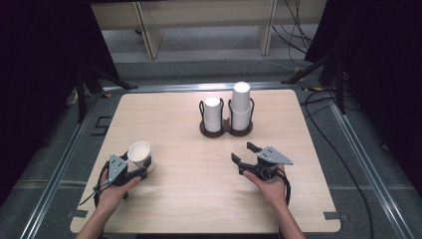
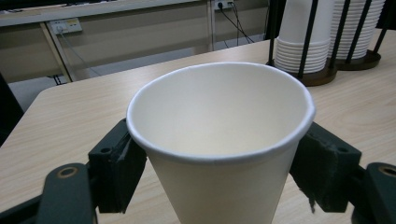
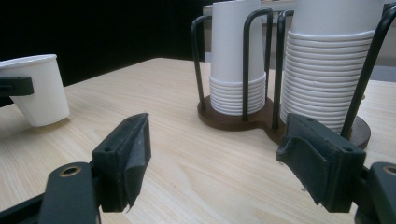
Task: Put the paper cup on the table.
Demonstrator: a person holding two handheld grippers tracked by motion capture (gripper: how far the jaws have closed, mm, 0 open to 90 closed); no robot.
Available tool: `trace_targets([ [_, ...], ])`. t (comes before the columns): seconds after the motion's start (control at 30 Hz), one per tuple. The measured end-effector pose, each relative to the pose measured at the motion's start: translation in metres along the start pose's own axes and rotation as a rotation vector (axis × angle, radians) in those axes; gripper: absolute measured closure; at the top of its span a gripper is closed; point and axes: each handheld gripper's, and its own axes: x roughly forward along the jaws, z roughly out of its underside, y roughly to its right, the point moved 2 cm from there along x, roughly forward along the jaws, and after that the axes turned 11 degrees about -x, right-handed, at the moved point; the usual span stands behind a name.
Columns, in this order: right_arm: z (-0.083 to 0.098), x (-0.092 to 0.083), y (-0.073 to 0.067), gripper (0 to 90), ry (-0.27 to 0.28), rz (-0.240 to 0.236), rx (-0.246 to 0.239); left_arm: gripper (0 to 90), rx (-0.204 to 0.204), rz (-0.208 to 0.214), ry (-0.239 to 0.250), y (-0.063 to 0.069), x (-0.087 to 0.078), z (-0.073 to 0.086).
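Left claw [image 1: 141,167] is clamped on a white paper cup [image 1: 140,152]; in the left gripper view its two black pads [image 2: 122,163] press the cup [image 2: 219,140] from either side just below the rolled rim, with the mouth open toward the camera; seen from the high view the cup leans, its mouth tipped up and toward the person, low over the near left part of the pale wooden worktop [image 1: 189,199]; whether its base touches the wood I cannot tell; the person's left hand [image 1: 115,186] wraps the gripper body behind it.

Farther from that claw, and to its right, a dark two-bay cup holder [image 1: 226,128] with black wire uprights stands on the worktop; its left bay carries a shorter stack of upturned cups [image 1: 213,113], its right bay a taller stack [image 1: 240,104].

Right claw [image 1: 244,153] sits near the front of that holder, well apart from the left claw; its jaws stand apart with nothing between them, bare wood showing in the gap in the right gripper view [image 3: 212,161]; the holder [image 3: 243,119] lies just ahead of it and the held cup [image 3: 39,88] off to its left; the right hand [image 1: 271,186] grips the body from behind.
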Motion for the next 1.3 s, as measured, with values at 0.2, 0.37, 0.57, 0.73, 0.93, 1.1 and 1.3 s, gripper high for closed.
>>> trace_targets([
  [0.2,0.0007,-0.0001,0.0,24.6,-0.016,0.002,-0.003,23.7,-0.01,-0.021,-0.019,-0.0036,0.0004,0.0034],
  [0.37,0.0013,0.0003,-0.0002,24.6,-0.012,0.011,-0.006,23.5,-0.015,-0.022,-0.017,-0.0045,0.0015,0.0053],
  [0.57,0.002,0.0014,-0.001,24.6,-0.007,-0.01,0.007,22.9,-0.015,-0.024,-0.016,-0.0057,0.0032,0.0072],
  [0.73,0.002,0.0011,0.0011,24.5,-0.001,-0.007,-0.014,22.3,-0.011,-0.028,-0.017,-0.0059,0.0032,0.0078],
  [0.93,0.0018,0.001,0.0005,24.2,-0.003,-0.007,-0.005,21.0,-0.008,-0.035,-0.011,-0.0066,0.0028,0.0085],
  [1.1,0.0021,0.0013,0.0011,24.1,-0.003,-0.007,-0.004,19.7,-0.014,-0.041,-0.013,-0.0064,0.0024,0.0092],
  [1.3,0.0028,-0.0006,0.0017,23.5,-0.023,0.012,-0.011,14.5,-0.019,-0.049,-0.013,-0.0058,-0.0003,0.0077],
])
